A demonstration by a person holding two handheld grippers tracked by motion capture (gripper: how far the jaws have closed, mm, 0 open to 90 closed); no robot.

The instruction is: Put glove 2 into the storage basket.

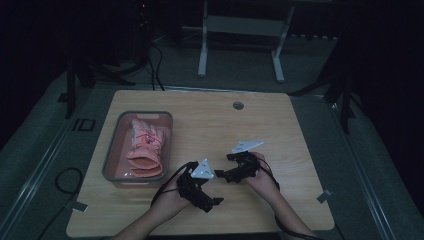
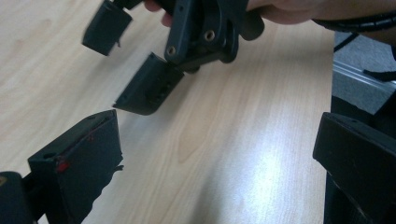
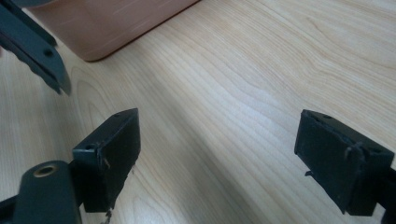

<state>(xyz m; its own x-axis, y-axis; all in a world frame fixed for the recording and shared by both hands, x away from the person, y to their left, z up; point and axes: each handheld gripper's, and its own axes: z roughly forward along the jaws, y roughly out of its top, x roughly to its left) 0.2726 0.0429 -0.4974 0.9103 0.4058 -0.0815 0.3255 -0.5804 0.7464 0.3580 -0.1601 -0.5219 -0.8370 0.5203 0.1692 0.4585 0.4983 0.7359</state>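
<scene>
- I count two grippers: left gripper (image 1: 212, 200) and right gripper (image 1: 224, 167), both with jaws wide apart and holding nothing, low over the table (image 1: 280, 130)
- One bin (image 1: 111, 150) sits at the table's left, holding one pink glove (image 1: 145, 147), well apart from both grippers
- The dim high view blurs the glove's details
</scene>
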